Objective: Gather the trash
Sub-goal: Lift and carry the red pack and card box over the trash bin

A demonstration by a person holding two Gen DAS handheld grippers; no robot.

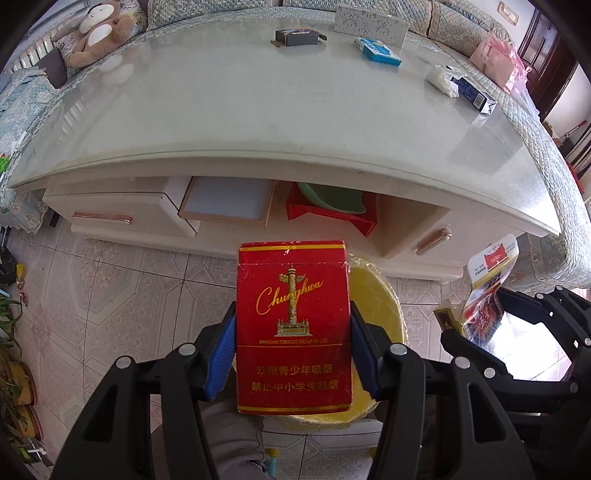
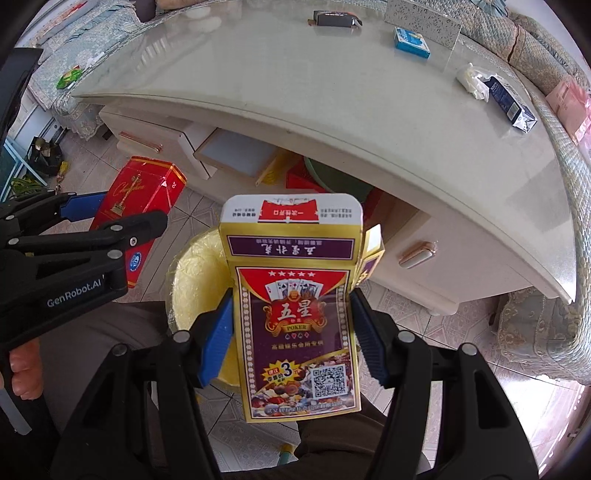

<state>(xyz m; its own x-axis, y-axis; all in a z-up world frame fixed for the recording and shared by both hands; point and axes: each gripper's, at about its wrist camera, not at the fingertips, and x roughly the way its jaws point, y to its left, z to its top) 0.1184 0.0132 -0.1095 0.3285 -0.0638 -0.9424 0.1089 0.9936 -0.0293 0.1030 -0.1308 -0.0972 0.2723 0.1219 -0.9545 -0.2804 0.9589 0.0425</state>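
My left gripper (image 1: 293,343) is shut on a red Chunghwa cigarette pack (image 1: 293,317), held upright above a yellow-lined bin (image 1: 376,302) on the floor. My right gripper (image 2: 293,328) is shut on an open playing-card box (image 2: 295,314), purple, red and gold, over the same bin (image 2: 199,280). The red pack also shows in the right wrist view (image 2: 136,199), the card box in the left wrist view (image 1: 487,291). On the table lie a dark box (image 1: 297,37), a blue box (image 1: 376,51), crumpled white paper (image 1: 441,81) and a navy pack (image 1: 476,98).
A pale glass-topped coffee table (image 1: 258,122) fills the upper view, with drawers and a shelf holding a red tray (image 1: 332,214) below. A sofa with a plush bear (image 1: 98,33) stands behind. Pink bag (image 1: 495,59) at right. Tiled floor below.
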